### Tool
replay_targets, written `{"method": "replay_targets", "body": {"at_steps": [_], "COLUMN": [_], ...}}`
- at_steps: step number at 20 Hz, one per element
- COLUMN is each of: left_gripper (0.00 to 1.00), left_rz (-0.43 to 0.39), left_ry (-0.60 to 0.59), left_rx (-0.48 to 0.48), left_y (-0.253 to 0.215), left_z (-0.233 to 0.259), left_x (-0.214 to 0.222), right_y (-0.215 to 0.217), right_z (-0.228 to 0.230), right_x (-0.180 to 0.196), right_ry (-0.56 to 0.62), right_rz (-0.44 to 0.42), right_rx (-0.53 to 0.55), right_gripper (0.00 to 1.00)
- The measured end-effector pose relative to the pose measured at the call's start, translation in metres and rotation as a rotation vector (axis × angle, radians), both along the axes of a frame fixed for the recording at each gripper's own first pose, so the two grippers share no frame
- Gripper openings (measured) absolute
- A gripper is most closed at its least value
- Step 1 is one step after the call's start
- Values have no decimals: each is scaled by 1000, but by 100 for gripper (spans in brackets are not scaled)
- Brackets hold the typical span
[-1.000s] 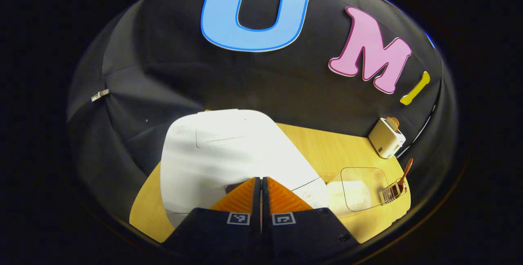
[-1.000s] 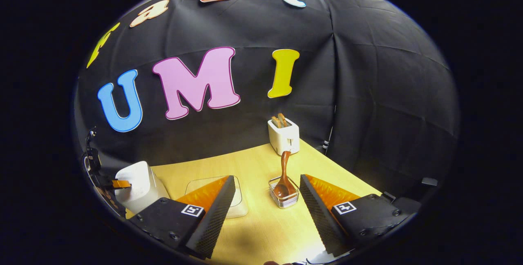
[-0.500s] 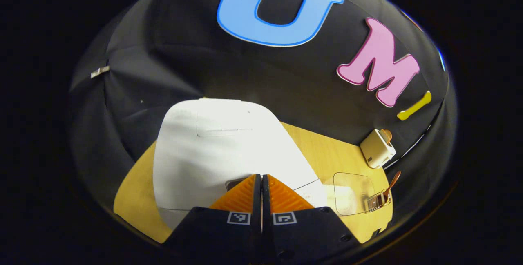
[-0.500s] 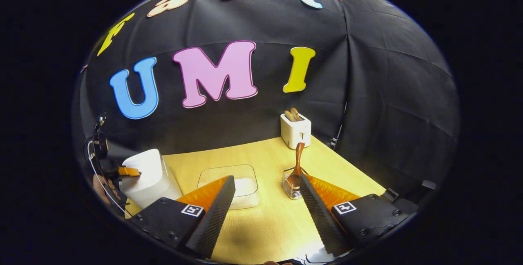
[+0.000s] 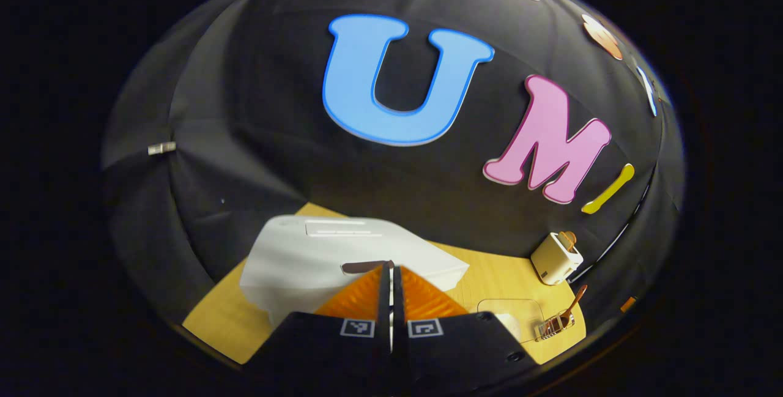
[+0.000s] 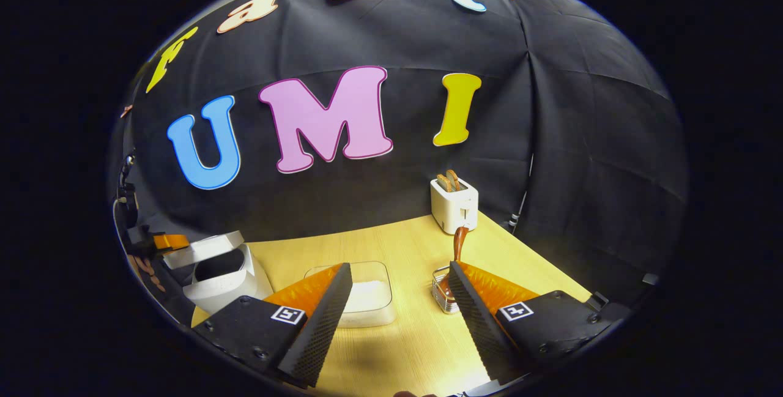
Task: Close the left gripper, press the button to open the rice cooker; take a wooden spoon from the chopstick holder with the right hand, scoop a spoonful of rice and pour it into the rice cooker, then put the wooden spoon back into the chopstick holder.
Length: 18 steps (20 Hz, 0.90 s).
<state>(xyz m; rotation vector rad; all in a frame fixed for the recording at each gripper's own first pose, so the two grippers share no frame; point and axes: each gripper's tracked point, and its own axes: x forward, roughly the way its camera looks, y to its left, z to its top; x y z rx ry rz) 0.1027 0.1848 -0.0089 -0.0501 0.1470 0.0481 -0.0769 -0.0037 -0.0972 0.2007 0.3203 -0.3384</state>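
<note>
Right gripper [image 6: 400, 299] wide open, empty; wooden spoon [image 6: 457, 244] just ahead, upright in chopstick holder [image 6: 441, 294] beside right finger. Probably light, stiff, smooth: pinch bare handle mid-length, lift straight up.

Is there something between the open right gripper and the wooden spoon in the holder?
Nothing visible stands between them. The right gripper is open, and the wooden spoon stands upright in the chopstick holder just ahead, partly hidden behind one finger. The clear rice container sits apart.
</note>
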Motion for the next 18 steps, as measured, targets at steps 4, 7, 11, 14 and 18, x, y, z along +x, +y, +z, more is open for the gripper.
{"method": "replay_targets", "body": {"at_steps": [4, 7, 11, 14, 18], "left_gripper": [5, 5, 5, 12, 58], "left_rz": [-51, -106, -164, -180, -194], "left_ry": [16, 63, 40, 21, -4], "left_rx": [35, 26, 88, 82, 50], "left_y": [-43, -87, -133, -157, -180], "left_z": [-4, -24, -34, -36, -39], "left_x": [-26, -46, -62, -72, -80], "right_y": [-42, -68, -100, -124, -143], "right_z": [-14, -38, -63, -86, -127], "right_x": [13, 26, 55, 74, 98], "right_ry": [11, 80, 127, 167, 243], "right_rz": [-38, -37, -10, 12, 69], "right_rx": [32, 65, 110, 108, 159], "right_gripper": [98, 99, 99, 99, 99]}}
